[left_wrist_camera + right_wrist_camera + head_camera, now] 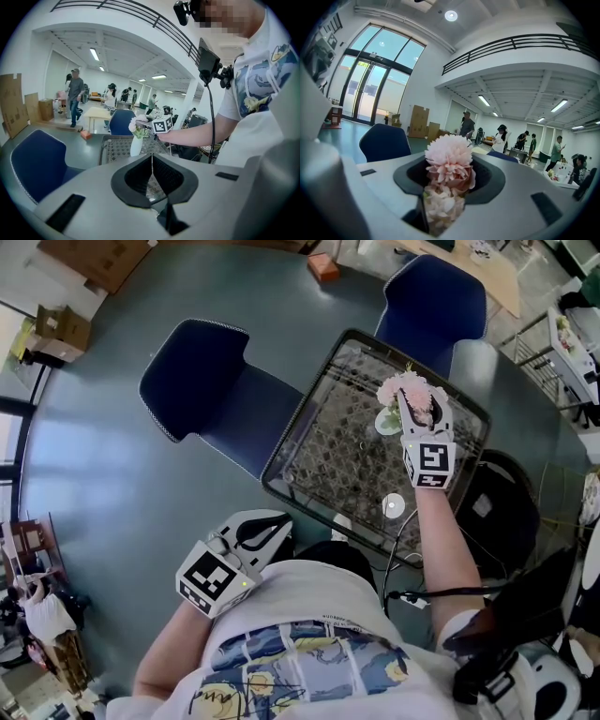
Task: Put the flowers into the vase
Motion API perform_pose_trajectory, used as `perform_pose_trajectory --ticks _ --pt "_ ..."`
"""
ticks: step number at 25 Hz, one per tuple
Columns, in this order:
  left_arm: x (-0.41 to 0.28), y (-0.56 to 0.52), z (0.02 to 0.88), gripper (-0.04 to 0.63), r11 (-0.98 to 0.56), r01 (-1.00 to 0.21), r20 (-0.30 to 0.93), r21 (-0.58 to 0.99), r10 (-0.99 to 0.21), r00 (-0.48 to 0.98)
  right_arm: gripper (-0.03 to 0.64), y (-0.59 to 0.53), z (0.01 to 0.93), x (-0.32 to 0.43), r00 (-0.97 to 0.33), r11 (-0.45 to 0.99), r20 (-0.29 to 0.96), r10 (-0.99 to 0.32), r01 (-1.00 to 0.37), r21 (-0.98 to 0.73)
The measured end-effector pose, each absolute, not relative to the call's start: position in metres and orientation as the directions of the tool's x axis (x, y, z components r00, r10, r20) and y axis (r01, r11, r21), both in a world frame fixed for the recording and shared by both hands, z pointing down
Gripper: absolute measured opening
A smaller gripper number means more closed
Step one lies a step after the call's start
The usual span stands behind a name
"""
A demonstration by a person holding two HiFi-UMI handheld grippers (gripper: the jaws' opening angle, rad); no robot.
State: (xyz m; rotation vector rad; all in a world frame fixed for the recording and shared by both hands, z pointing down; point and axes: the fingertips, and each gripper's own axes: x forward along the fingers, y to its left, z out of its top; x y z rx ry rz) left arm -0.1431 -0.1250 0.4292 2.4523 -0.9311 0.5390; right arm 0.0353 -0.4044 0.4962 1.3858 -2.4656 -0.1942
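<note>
Flowers (405,390), clamped in the right claw (412,411), are held at the mouth of the vase (389,421) on the surface (328,465). The left claw (267,531) is closed on nothing. The vase may be tipped if the stems are pushed sideways.

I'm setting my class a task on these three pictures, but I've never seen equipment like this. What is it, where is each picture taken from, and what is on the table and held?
There is no robot: a person holds a two-jaw gripper in each hand. The head view looks down from a camera on the person's head; the other two views ride on the grippers, looking along their jaws. On the table stands a white vase. The right gripper has pink flowers between its jaws at the vase's mouth, and the jaws are opening. The left gripper is shut and empty, near the person's body.
</note>
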Motion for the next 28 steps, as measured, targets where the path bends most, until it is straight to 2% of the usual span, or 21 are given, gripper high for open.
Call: perform_pose_trajectory --ticks 17,28 --pt "-0.132 -0.124 0.427 0.011 -0.688 -0.672 0.488 0.273 -0.503 0.713 0.252 -0.380 0.493 0.029 -0.533 0.566 0.200 -0.822 -0.802 0.191" --pt "-0.119 -0.121 0.427 0.011 -0.702 -0.661 0.487 0.266 -0.494 0.720 0.272 -0.364 0.479 0.025 -0.581 0.613 0.195 -0.790 -0.761 0.213"
